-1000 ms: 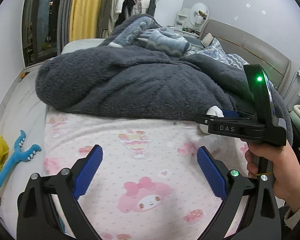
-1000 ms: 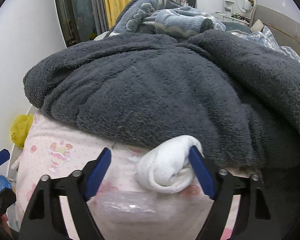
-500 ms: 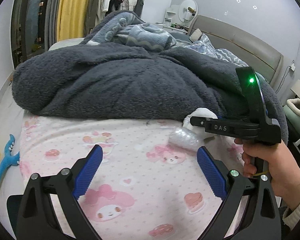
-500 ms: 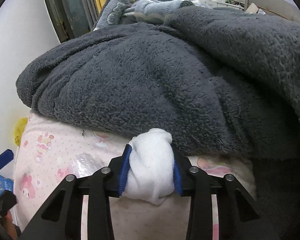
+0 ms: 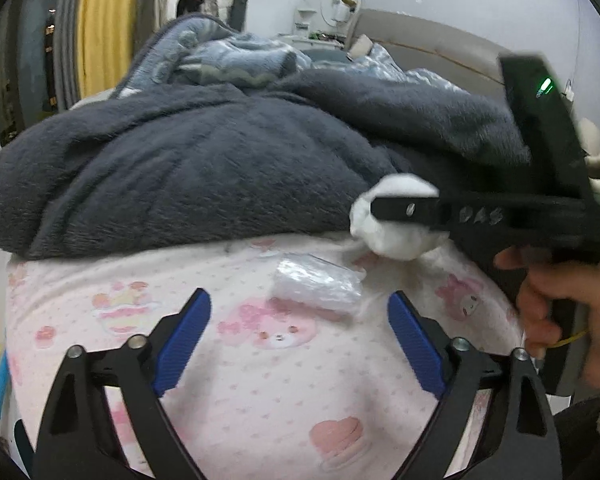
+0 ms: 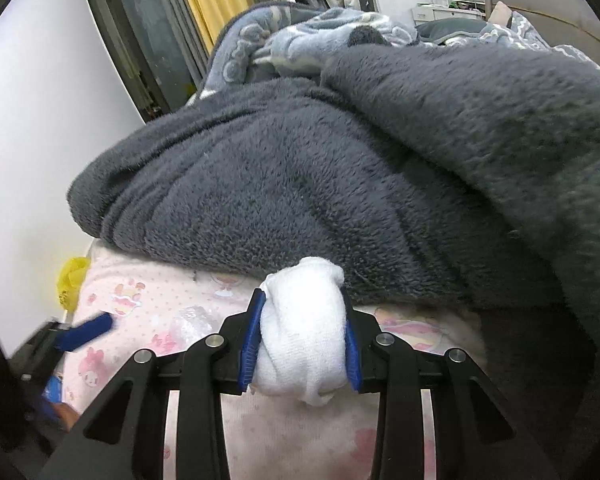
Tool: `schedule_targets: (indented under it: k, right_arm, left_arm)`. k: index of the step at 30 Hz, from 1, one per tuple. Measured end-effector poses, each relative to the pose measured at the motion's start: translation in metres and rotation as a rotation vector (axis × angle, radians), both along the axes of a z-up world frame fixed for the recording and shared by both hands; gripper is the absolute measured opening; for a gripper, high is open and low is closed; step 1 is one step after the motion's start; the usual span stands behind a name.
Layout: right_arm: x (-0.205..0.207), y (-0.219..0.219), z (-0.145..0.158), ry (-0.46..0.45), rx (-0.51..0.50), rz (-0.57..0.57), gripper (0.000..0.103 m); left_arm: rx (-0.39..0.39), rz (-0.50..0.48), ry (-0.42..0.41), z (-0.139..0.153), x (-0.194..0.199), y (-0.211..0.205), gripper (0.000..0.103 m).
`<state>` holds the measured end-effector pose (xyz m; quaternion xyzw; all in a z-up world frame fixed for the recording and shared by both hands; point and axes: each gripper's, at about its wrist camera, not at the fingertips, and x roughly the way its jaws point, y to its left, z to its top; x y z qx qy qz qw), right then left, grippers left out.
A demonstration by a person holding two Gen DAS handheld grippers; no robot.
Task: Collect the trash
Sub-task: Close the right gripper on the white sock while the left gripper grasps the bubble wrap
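My right gripper (image 6: 302, 340) is shut on a white balled sock (image 6: 304, 332) and holds it just above the pink bed sheet (image 6: 148, 304). The sock (image 5: 396, 220) also shows in the left wrist view, with the right gripper (image 5: 384, 210) around it. A crumpled clear plastic wrapper (image 5: 316, 286) lies on the sheet, straight ahead of my open, empty left gripper (image 5: 300, 332). The wrapper (image 6: 194, 320) shows faintly in the right wrist view, left of the sock. My left gripper's blue finger (image 6: 84, 332) shows at the left there.
A big dark grey fleece blanket (image 5: 188, 172) is heaped on the bed behind the sheet (image 5: 260, 380). A yellow bag (image 6: 70, 284) sits off the bed's left edge. Blue patterned bedding (image 5: 236, 64) and a headboard lie further back.
My right gripper closed on the white sock and lifted it slightly. My left gripper moved forward and right, bringing the plastic wrapper in front of its fingers.
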<state>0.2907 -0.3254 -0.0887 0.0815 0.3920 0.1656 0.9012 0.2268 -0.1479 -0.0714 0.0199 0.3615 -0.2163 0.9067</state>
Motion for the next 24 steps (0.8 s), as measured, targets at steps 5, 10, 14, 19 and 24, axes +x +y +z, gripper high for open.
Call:
schedule_targets:
  k: [5,10,14,19,24]
  right_arm:
    - [-0.013,-0.011,0.007,-0.032,0.034,0.046,0.036]
    - [-0.022,-0.021,0.008,-0.04,0.037,0.074,0.036]
    - [-0.024,-0.026,0.006,-0.038,0.039,0.096,0.036]
    - [-0.031,-0.028,0.006,-0.043,0.04,0.144,0.036]
    - [-0.037,-0.034,0.008,-0.042,0.045,0.152,0.036]
  left_arm:
    - [0.026,-0.018,0.022,-0.015,0.006,-0.017,0.087]
    - [0.036,-0.009,0.037,-0.025,0.014,-0.024,0.087]
    - [0.036,-0.002,0.052,-0.03,0.021,-0.026,0.085]
    - [0.027,0.007,0.074,-0.034,0.027,-0.029,0.075]
    - [0.018,0.012,0.091,-0.037,0.031,-0.031,0.064]
